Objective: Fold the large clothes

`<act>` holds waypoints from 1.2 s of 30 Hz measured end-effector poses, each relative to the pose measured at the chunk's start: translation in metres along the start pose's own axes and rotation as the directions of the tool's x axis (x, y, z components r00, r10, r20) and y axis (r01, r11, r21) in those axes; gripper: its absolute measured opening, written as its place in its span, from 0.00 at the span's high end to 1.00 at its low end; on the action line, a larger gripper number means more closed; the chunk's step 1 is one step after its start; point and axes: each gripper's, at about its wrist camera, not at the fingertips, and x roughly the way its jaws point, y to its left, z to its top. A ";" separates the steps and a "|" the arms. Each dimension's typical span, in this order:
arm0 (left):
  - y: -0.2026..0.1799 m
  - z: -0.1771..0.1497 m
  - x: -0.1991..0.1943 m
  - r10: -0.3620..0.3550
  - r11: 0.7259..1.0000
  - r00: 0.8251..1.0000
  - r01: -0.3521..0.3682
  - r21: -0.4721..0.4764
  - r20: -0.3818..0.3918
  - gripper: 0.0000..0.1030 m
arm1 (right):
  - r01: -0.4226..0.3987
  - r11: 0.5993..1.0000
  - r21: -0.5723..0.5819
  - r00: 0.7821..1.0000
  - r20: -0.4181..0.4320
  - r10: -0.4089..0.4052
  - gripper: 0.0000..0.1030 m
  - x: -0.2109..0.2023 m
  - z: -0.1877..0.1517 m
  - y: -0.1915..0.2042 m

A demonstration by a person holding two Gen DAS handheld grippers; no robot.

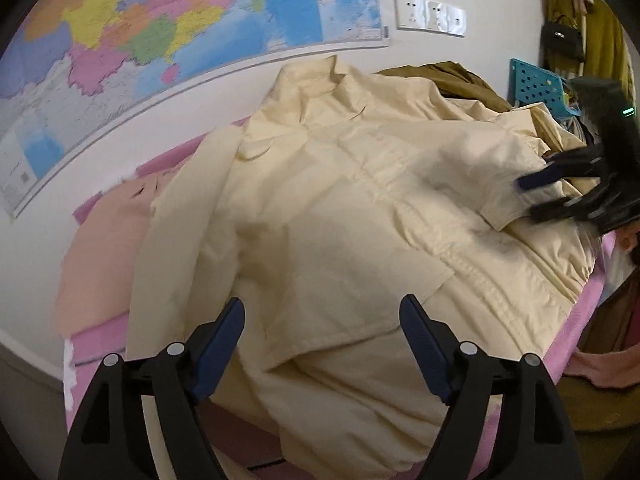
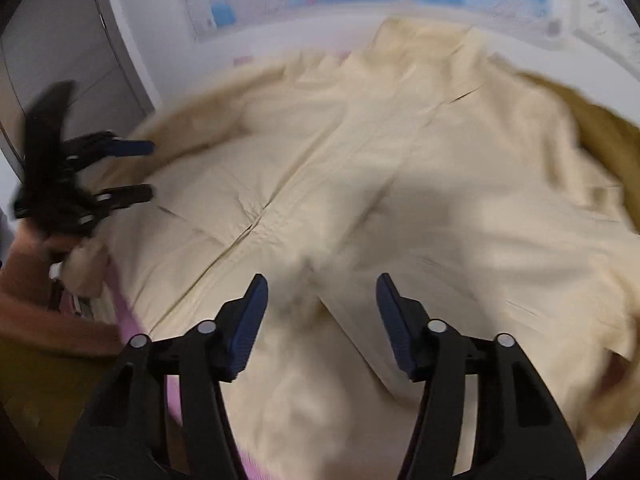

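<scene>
Lying on a pink bed [image 1: 96,344], cream jacket [image 1: 340,216], wall map [image 1: 160,20] behind, both tongs spread, empty.

Each hand-held gripper [image 1: 322,320] [image 2: 322,300] is built of black plastic, fitted with ribbed blue pads [image 1: 224,344] and silver rivets [image 1: 175,349].

L gripper [image 1: 322,322] & R gripper [image 2: 322,300]: jaws apart, angled down.
</scene>
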 end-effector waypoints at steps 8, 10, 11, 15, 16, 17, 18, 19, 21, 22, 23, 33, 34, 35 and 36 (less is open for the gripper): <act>0.024 -0.030 0.001 0.009 0.992 1.000 -0.012 -0.128 -0.021 0.22 | 0.121 0.993 0.002 0.993 -0.008 -0.121 0.84 0.056 0.022 0.005; 0.028 -0.028 -0.001 0.020 0.990 1.000 -0.021 -0.136 -0.010 0.21 | 0.097 0.995 0.035 0.995 0.012 -0.098 0.98 0.048 0.028 -0.007; 0.031 -0.027 -0.002 0.029 0.990 1.000 -0.029 -0.140 -0.004 0.21 | 0.078 0.996 0.047 0.996 0.032 -0.079 0.98 0.043 0.030 -0.009; 0.045 -0.025 -0.008 0.027 0.986 0.999 -0.022 -0.167 0.031 0.22 | 0.099 0.994 0.042 0.985 0.140 -0.104 0.98 0.023 0.052 -0.018; 0.047 -0.026 -0.010 0.023 0.984 0.999 -0.016 -0.175 0.036 0.22 | 0.112 0.992 0.056 0.979 0.164 -0.120 0.98 0.022 0.060 -0.022; 0.050 -0.027 -0.012 0.008 0.983 0.999 0.000 -0.185 0.042 0.21 | 0.120 0.991 0.060 0.977 0.172 -0.129 0.98 0.023 0.065 -0.024; 0.051 -0.029 -0.013 -0.014 0.981 0.999 0.022 -0.193 0.045 0.20 | 0.153 0.987 0.049 0.970 0.186 -0.160 0.98 0.027 0.072 -0.026; 0.051 -0.032 -0.015 -0.026 0.978 0.998 0.037 -0.205 0.058 0.19 | 0.168 0.984 0.054 0.966 0.190 -0.175 0.98 0.032 0.077 -0.028; 0.045 -0.040 -0.017 -0.065 0.978 0.996 0.077 -0.194 0.064 0.18 | 0.111 0.991 0.077 0.978 0.167 -0.123 0.98 0.044 0.077 -0.039; 0.037 -0.046 -0.020 -0.095 0.980 0.993 0.106 -0.167 0.070 0.18 | 0.115 0.991 0.074 0.978 0.164 -0.126 0.98 0.049 0.077 -0.039; 0.030 -0.052 -0.022 -0.116 0.981 0.990 0.126 -0.145 0.074 0.16 | 0.115 0.991 0.062 0.981 0.153 -0.123 0.97 0.052 0.073 -0.037; -0.028 -0.084 0.009 0.082 0.996 0.996 -0.081 0.037 -0.027 0.13 | 0.095 0.990 0.101 0.978 0.174 -0.112 0.74 0.017 0.041 -0.036; -0.024 -0.083 0.012 0.066 0.998 0.997 -0.066 0.003 -0.039 0.13 | 0.078 0.990 0.114 0.972 0.214 -0.101 0.65 -0.002 0.031 -0.037; -0.017 -0.081 0.014 0.039 0.998 0.998 -0.041 -0.054 -0.043 0.13 | 0.066 0.990 0.123 0.967 0.237 -0.094 0.62 -0.015 0.024 -0.037; -0.012 -0.080 0.013 0.034 0.995 0.999 -0.037 -0.091 -0.034 0.15 | 0.063 0.989 0.134 0.960 0.261 -0.097 0.57 -0.033 0.010 -0.037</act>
